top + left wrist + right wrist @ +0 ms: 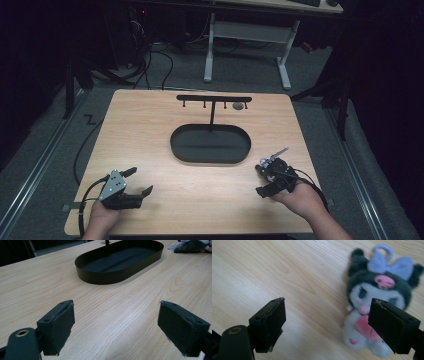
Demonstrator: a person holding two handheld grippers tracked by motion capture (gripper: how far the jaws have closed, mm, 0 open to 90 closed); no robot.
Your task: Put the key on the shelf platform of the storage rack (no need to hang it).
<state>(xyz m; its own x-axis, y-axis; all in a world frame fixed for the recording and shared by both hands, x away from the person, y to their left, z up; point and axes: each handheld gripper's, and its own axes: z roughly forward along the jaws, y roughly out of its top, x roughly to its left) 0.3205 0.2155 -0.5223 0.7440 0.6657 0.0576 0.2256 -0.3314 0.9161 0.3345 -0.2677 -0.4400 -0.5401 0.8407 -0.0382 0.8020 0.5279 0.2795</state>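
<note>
right gripper (pixel 325 315) is held over the plush keychain (pixel 377 305), jaws apart; left gripper (pixel 116 325) is kept low, jaws wide too.

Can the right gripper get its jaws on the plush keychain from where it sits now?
Probably yes. The right gripper stands open just above the plush keychain, which lies flat on the bare wooden table with nothing over it. The toy sits off-centre behind one jaw, so a small sideways shift is likely needed.
</note>
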